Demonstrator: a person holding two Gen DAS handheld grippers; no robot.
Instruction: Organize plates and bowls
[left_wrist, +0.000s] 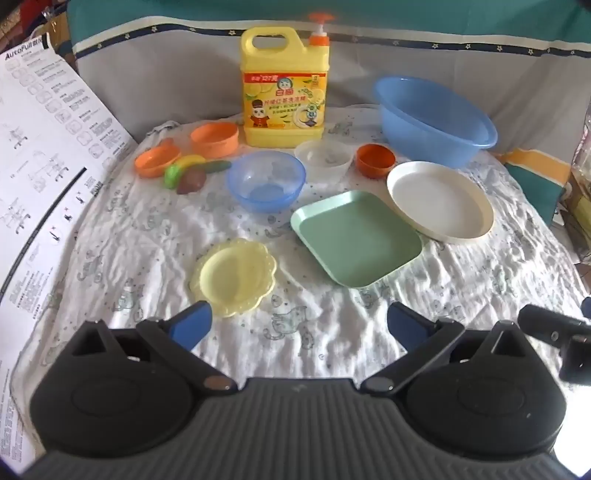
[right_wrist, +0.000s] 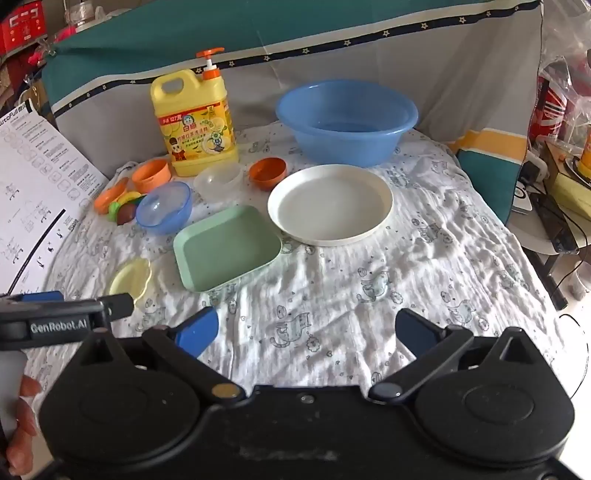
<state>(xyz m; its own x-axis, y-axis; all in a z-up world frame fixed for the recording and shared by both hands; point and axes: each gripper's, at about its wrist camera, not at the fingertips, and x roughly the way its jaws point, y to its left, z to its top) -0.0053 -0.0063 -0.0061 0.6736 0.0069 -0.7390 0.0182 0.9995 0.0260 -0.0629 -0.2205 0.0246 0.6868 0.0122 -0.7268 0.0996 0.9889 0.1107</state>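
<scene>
Left gripper (left_wrist: 299, 325): held low over the near edge of the worktop (left_wrist: 332, 332), blue-padded jaws spread wide, nothing between them. Its body also shows at the left edge of the right wrist view.

Right gripper (right_wrist: 306, 330): level with the left and to its right, jaws equally wide apart, holding nothing; only patterned white cloth (right_wrist: 424, 258) lies between the fingers.

Nearest item: yellow scalloped plate (left_wrist: 233, 276), just ahead of the left gripper's left finger, flat on the cloth.

Green square plate (left_wrist: 355, 238): beyond and right of the yellow plate, set cornerwise.

White round plate (left_wrist: 440, 201): just beside the green plate's far right edge; whether they touch cannot be told.

Small blue bowl (left_wrist: 266, 181): upright, behind the green plate's left corner.

Clear bowl (left_wrist: 324, 157): behind the small blue bowl, to its right.

Dark orange bowl (left_wrist: 375, 158): right of the clear bowl, just behind the white plate.

Large blue basin (left_wrist: 434, 120): far right, behind the dark orange bowl.

Two light orange bowls (left_wrist: 215, 138) (left_wrist: 157, 160): far left, with toy food pieces (left_wrist: 192, 171) heaped just in front of them.

Yellow detergent jug (left_wrist: 284, 88): upright at the back centre, orange pump on top.

Printed instruction sheet (left_wrist: 40, 147): along the left side of the worktop.

Nothing stands between either gripper and the yellow and green plates.
</scene>
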